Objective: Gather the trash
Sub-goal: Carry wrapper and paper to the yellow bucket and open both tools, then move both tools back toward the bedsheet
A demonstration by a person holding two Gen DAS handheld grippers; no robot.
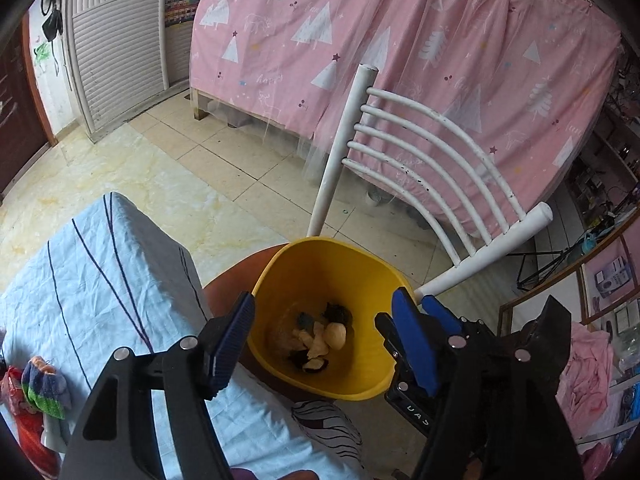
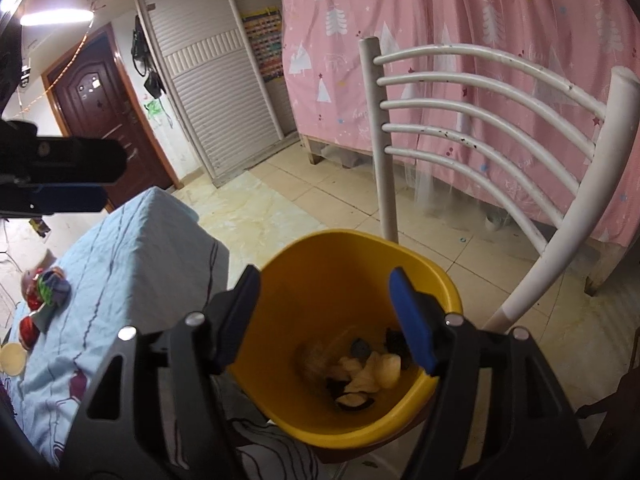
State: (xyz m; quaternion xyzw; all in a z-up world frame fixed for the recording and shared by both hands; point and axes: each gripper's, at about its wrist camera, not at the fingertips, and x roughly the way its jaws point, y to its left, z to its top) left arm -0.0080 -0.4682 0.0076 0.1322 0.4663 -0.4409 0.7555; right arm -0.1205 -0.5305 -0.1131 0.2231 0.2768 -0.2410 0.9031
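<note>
Both the left gripper and the right gripper hang released and empty over the yellow bin. The trash lies at its bottom: pale crumpled scraps and dark bits, likely light and soft, best pinched at a raised fold. Beside it, the cloth-covered tabletop; beyond, a white chair, tiled floor, pink curtain.
</note>
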